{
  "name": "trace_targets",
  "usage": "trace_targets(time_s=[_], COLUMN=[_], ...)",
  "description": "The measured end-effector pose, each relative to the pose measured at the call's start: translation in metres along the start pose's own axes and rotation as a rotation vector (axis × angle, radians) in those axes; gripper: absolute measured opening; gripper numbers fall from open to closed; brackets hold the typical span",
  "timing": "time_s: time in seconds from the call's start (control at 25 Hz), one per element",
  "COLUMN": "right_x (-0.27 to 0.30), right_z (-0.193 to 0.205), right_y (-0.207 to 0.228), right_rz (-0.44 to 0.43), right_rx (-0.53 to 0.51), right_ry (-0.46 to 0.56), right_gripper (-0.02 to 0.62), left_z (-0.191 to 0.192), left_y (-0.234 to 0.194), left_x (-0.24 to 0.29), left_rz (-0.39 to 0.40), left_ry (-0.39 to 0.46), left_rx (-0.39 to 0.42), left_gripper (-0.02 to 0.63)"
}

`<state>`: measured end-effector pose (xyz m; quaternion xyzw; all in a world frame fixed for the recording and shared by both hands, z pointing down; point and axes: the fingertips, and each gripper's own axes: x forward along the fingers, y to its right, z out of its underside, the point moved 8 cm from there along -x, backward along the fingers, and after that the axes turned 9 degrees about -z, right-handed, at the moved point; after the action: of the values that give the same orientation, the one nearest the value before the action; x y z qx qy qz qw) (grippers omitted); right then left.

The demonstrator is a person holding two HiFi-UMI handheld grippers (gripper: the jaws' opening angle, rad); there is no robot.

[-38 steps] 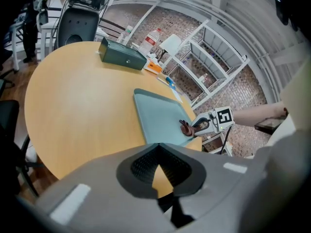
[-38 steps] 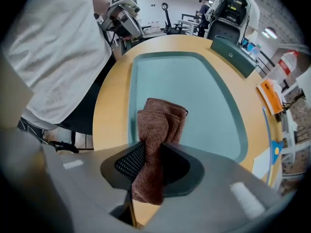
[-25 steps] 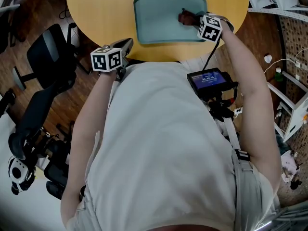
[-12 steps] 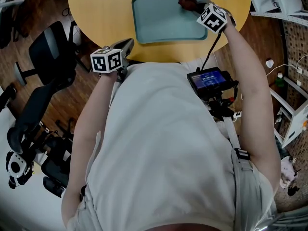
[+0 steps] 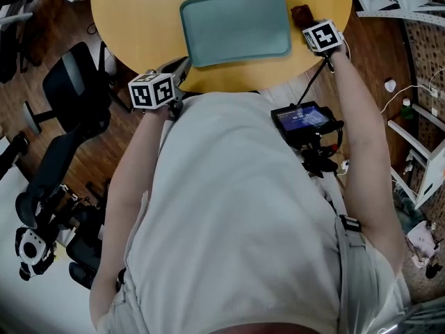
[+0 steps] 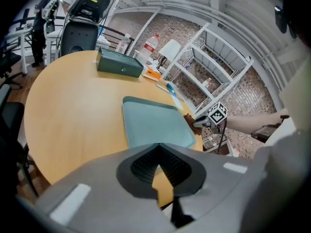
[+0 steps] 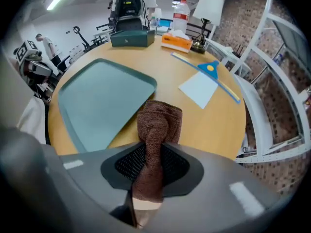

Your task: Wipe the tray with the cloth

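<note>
Right gripper (image 7: 148, 178) fingers pinch the bunched brown cloth (image 7: 158, 130), which looks soft, light and floppy and best held by a thick fold, over the tabletop (image 7: 204, 125) just beside the stiff tray (image 7: 97, 101); left gripper (image 6: 158, 171) fingers are closed and empty.

A teal rectangular plastic tray (image 5: 235, 28) lies on the round yellow wooden table (image 5: 125, 19). A brown terry cloth (image 5: 301, 14) sits just beside its right edge, at the tip of the right tool (image 5: 307, 22).
</note>
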<state>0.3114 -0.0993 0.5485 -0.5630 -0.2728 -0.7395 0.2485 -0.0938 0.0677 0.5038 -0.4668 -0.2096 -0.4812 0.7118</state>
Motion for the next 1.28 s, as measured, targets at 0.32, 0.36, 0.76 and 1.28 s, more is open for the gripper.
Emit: trace_targets(time_s=[0.32, 0.36, 0.76, 1.28], right_x=[0.009, 0.006, -0.103, -0.135], right_z=[0.016, 0.016, -0.031, -0.066], right_y=[0.003, 0.002, -0.067, -0.149], right_rz=[0.029, 0.038, -0.084, -0.31], right_rx=[-0.031, -0.033, 0.029, -0.129], right_ry=[-0.025, -0.011, 0.62, 0.871], right_gripper=[0.119, 0.125, 0.004, 0.0], left_z=[0.007, 0.007, -0.035, -0.09], left_y=[0.003, 0.003, -0.001, 0.032], left_x=[-0.007, -0.007, -0.022, -0.053], left_rz=[-0.011, -0.006, 0.048, 0.192], left_ry=[-0.008, -0.007, 0.115, 0.304], left_rx=[0.013, 0.014, 0.033, 0.269], left_gripper=[0.0, 0.0, 0.0, 0.0])
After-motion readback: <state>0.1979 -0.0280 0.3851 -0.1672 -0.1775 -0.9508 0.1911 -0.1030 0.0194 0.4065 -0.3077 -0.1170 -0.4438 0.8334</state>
